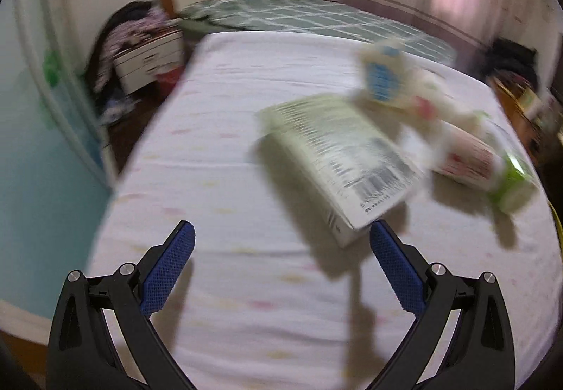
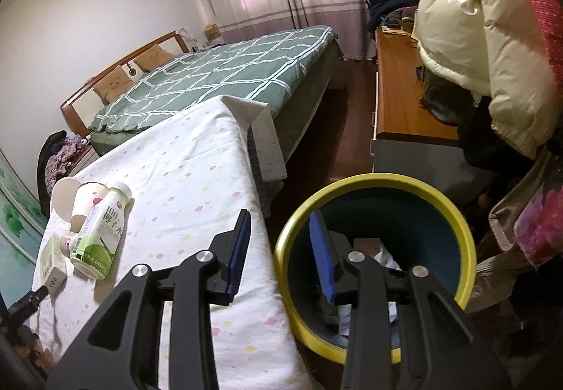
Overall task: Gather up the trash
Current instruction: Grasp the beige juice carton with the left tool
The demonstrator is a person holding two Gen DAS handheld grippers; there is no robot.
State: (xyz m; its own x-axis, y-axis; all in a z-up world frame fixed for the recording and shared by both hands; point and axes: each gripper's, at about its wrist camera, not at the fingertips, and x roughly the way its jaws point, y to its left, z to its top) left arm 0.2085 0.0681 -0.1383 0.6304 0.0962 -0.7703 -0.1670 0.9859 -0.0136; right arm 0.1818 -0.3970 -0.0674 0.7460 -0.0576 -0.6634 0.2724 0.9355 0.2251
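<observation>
A pale green carton box (image 1: 337, 157) lies on the white spotted sheet (image 1: 228, 129), just ahead of my open left gripper (image 1: 281, 242) and nearer its right finger. Behind it lie paper cups (image 1: 383, 76) and a green-labelled bottle (image 1: 506, 171). In the right wrist view the bottle (image 2: 102, 235), cups (image 2: 75, 200) and box (image 2: 52, 259) sit at the far left of the sheet. My right gripper (image 2: 281, 245) is open and empty over the rim of the yellow-rimmed bin (image 2: 457, 221), which holds some paper.
A bed with a green checked cover (image 2: 225, 76) stands behind the sheet. A wooden desk (image 2: 397, 90) and hanging coats (image 2: 475, 38) are at the right. A white nightstand (image 1: 147, 59) with clothes stands at the left. The left wrist view is motion-blurred.
</observation>
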